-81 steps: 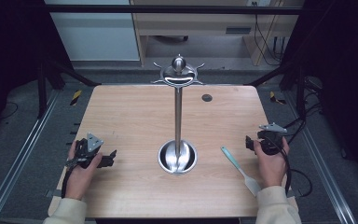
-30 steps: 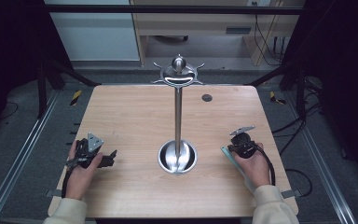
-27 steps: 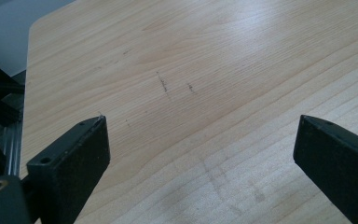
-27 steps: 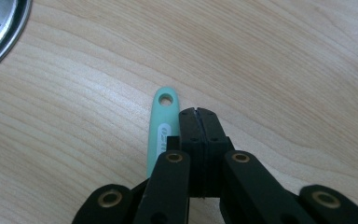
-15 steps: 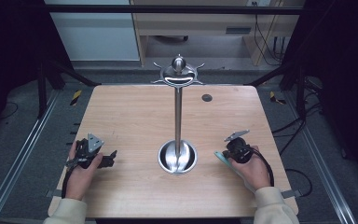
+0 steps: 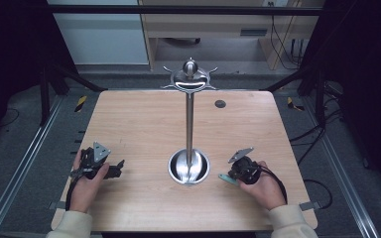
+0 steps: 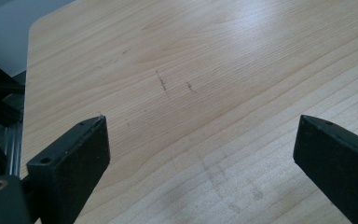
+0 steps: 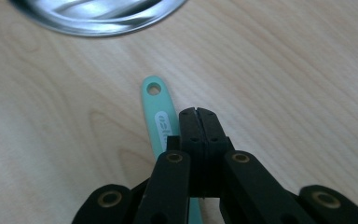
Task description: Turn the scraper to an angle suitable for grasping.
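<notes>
Because our right gripper (image 8: 199, 114) has its jaws pressed together with nothing between them, and the teal utensil handle (image 8: 160, 116) lies just beside them on the table (image 6: 144, 129), we judge a lift would come up empty, or nudge the handle toward the stand's steel base (image 6: 189, 167). Our right hand (image 6: 263, 184) sits low near that base. Our left gripper (image 7: 200, 154) hovers over bare wood, jaws wide apart.
</notes>
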Demonstrator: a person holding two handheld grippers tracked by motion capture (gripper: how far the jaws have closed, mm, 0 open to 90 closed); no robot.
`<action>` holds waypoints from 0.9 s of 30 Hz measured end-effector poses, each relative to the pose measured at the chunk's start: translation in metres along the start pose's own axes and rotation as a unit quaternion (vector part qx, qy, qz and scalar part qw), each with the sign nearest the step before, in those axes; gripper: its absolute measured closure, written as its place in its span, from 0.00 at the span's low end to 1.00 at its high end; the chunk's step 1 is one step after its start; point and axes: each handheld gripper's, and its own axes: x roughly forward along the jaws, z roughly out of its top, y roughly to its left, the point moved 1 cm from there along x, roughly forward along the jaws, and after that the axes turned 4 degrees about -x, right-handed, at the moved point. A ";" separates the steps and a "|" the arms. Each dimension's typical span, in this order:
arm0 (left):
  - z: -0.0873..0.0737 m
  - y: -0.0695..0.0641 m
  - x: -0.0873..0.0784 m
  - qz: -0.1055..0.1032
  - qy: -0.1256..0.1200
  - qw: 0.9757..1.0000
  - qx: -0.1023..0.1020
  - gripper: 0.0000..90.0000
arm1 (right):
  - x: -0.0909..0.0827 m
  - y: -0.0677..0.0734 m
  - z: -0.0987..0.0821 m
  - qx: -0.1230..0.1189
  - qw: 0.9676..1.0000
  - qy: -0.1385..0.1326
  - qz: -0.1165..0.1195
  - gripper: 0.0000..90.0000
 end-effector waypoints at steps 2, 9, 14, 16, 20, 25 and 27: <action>0.000 0.000 0.000 0.000 0.000 1.000 0.000 0.04 | -0.001 0.005 0.000 -0.010 1.000 0.000 0.004 1.00; 0.000 0.001 0.000 0.001 0.000 1.000 0.000 0.04 | -0.003 0.012 -0.002 -0.020 1.000 0.003 0.014 1.00; 0.000 0.000 0.001 0.000 0.000 1.000 0.001 0.04 | -0.007 0.012 0.004 -0.022 1.000 -0.010 0.020 0.98; 0.000 -0.001 0.001 0.000 0.003 1.000 0.004 0.04 | -0.012 0.013 0.008 -0.034 0.999 -0.010 0.024 0.95; 0.000 -0.001 0.001 -0.001 0.003 1.000 0.007 0.04 | -0.020 0.018 0.017 -0.069 0.997 0.010 0.037 0.88; 0.000 -0.002 0.002 0.000 0.005 1.000 0.008 0.04 | -0.022 0.020 0.025 -0.106 0.991 0.062 0.053 0.81; 0.000 -0.002 0.001 0.001 0.004 1.000 0.006 0.03 | -0.019 0.019 0.026 -0.112 0.989 0.080 0.058 0.80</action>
